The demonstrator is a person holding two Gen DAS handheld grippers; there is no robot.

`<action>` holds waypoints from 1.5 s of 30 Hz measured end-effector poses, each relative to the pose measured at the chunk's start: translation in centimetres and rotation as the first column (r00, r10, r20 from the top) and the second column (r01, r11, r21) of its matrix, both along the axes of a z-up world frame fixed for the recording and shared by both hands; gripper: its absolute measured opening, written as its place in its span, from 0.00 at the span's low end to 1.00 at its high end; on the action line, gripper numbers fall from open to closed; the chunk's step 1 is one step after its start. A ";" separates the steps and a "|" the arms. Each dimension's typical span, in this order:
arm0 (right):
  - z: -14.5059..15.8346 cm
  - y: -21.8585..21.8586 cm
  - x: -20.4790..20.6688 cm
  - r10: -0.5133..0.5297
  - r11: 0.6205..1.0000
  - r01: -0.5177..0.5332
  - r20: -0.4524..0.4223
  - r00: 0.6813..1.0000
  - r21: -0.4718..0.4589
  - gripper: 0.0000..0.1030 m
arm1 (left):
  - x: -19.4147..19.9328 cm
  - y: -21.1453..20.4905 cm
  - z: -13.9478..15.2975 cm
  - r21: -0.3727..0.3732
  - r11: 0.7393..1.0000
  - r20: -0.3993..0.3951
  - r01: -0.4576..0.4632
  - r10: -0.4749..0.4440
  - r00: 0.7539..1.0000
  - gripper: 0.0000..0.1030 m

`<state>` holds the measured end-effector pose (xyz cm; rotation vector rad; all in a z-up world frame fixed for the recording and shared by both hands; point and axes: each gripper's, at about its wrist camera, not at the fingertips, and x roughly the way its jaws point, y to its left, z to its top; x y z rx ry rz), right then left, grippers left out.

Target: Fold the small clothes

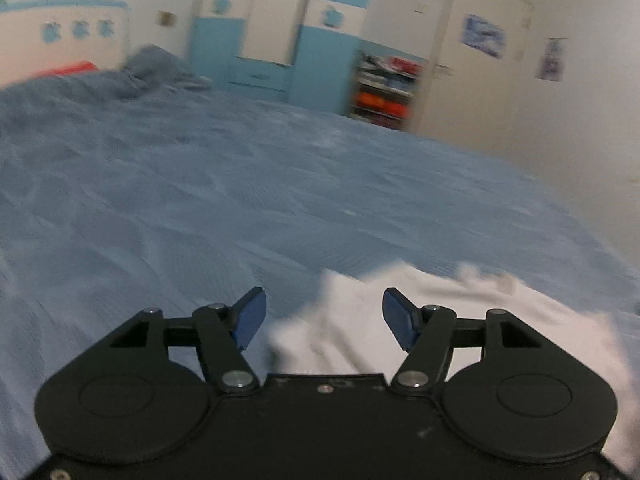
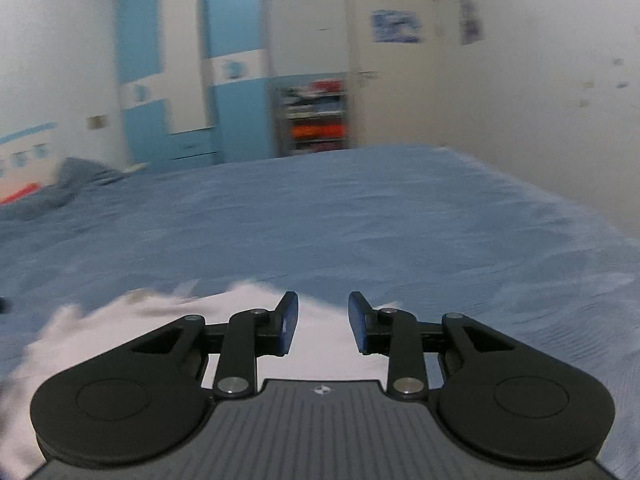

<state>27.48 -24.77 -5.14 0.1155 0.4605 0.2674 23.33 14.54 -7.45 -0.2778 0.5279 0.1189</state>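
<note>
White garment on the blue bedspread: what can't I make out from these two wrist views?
- White cloth garment: type and fold state unreadable, motion-blurred in both views.
- Its near part: hidden under the open left gripper and open right gripper.
- Shelf unit: contents too blurred.
- Blue bedspread: near edge cut off.

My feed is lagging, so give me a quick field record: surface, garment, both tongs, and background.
surface: bed with a blue cover
garment: white cloth, lying rumpled on the bed, blurred
left tongs: open, empty, cloth below and to their right
right tongs: open, empty, over the cloth's right part
contact: neither pair grips the cloth
background: blue and white wardrobe, shelf of folded items, door
image quality: motion blur in both views
</note>
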 end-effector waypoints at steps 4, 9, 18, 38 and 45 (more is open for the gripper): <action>-1.8 5.9 -2.4 0.160 0.987 -0.160 -0.065 0.985 0.000 0.35 | -1.6 -5.5 -1.2 0.043 0.988 -0.057 0.149 -0.147 0.988 0.66; -5.6 11.2 -2.8 0.225 0.970 -0.237 -0.191 0.955 -0.043 0.35 | -0.1 -10.0 -6.0 0.153 0.970 -0.208 0.187 -0.154 0.966 0.66; -6.2 8.6 -1.6 0.113 0.986 -0.136 -0.216 0.970 -0.096 0.29 | -0.2 -4.6 -7.1 0.143 0.983 -0.212 0.111 -0.079 0.974 0.69; -8.6 -0.3 1.8 -0.145 0.988 0.125 -0.271 0.952 -0.088 0.29 | -1.0 -1.5 -8.6 0.254 0.966 -0.249 0.037 0.029 0.968 0.76; -7.5 -1.4 0.4 -0.126 0.992 0.118 -0.243 0.962 -0.046 0.29 | -1.4 -0.2 -8.1 0.212 0.977 -0.214 0.008 0.038 0.976 0.78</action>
